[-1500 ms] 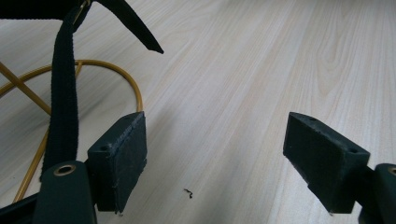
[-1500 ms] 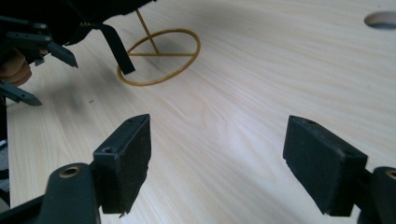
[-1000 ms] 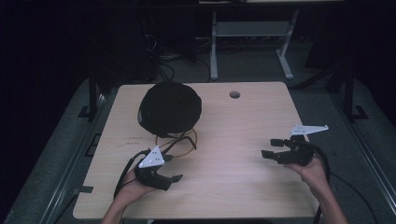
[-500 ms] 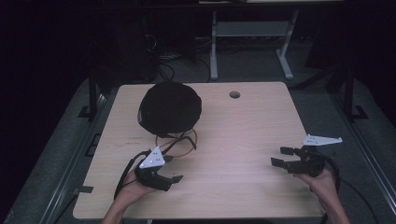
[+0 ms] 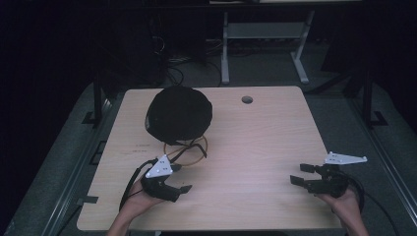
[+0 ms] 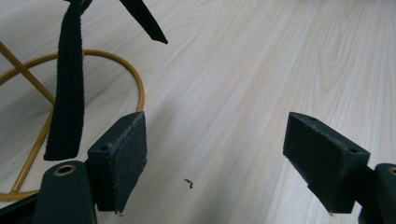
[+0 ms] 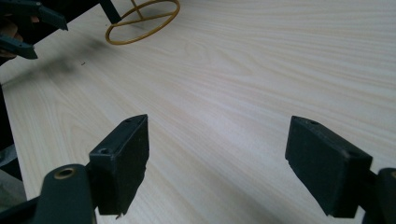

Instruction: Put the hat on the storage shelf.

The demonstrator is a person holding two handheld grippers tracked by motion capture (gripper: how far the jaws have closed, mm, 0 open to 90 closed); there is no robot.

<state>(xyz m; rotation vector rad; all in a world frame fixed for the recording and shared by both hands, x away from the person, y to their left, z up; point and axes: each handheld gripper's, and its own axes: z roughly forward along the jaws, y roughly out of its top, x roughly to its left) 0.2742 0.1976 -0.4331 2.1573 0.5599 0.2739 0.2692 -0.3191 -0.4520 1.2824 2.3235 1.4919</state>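
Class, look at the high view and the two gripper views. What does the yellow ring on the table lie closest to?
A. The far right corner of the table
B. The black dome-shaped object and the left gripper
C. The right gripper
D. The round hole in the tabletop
B: the yellow ring lies just in front of the black dome-shaped object and close beside the open left gripper, far from the right gripper.

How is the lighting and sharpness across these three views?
High view: table lit, surroundings nearly black, black round object shows no detail. Left gripper view: bright, wood grain and yellow ring sharp. Right gripper view: jaws sharp, left hand-held gripper dim in the corner.
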